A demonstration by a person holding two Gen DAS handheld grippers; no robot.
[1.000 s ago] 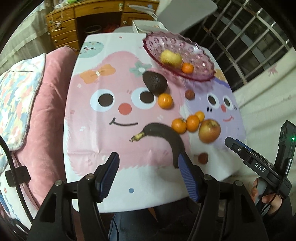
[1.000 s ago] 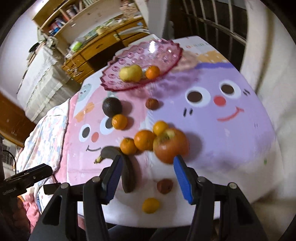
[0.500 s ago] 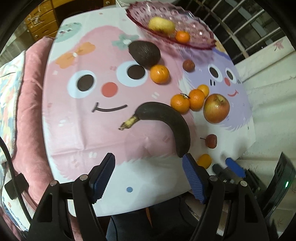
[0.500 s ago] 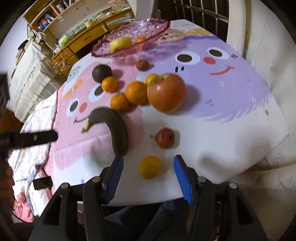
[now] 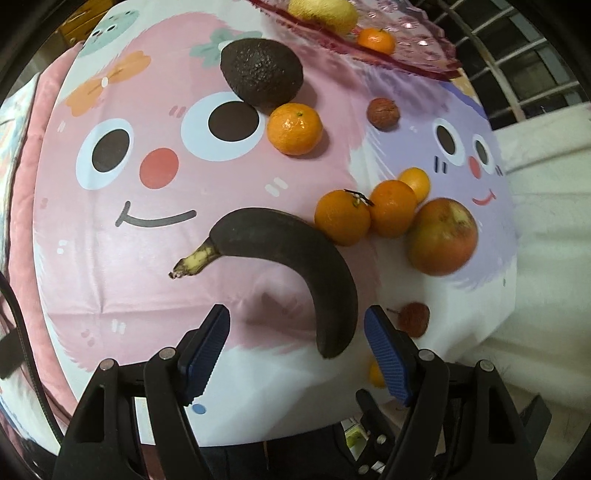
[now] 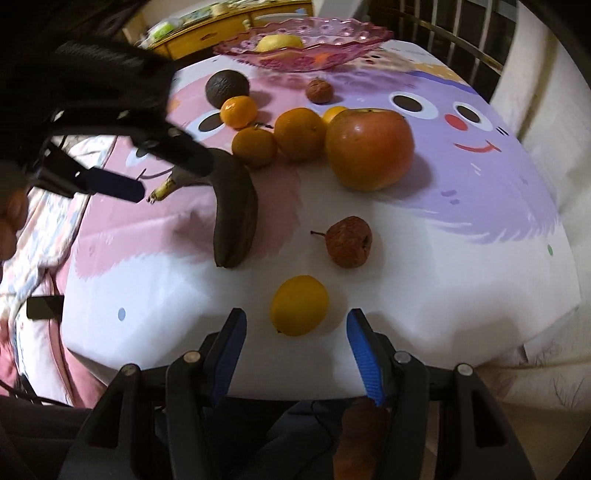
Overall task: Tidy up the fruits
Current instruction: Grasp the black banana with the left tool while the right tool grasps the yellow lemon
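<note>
A blackened banana (image 5: 291, 266) lies on the cartoon tablecloth, its lower tip between the fingers of my open left gripper (image 5: 297, 350). That gripper also shows in the right wrist view (image 6: 162, 166), over the banana (image 6: 236, 210). My open right gripper (image 6: 295, 358) sits just in front of a small yellow-orange citrus (image 6: 299, 304) near the table's front edge. Beyond are a wrinkled red fruit (image 6: 349, 242), an apple (image 6: 369, 147), several oranges (image 6: 299, 133), an avocado (image 5: 262, 74) and a pink glass bowl (image 6: 343, 48) holding a yellow fruit and an orange.
The table's front edge (image 6: 406, 369) is close under my right gripper. A pink cushion (image 5: 22, 155) flanks the table on the left. A metal window grille (image 5: 524, 62) and a white-covered surface (image 5: 546, 177) lie to the right. A wooden cabinet (image 6: 229, 26) stands behind.
Both grippers have moved forward and down toward the table. The left now straddles the banana's tip; the right has closed in on the small citrus. Both stay open.
</note>
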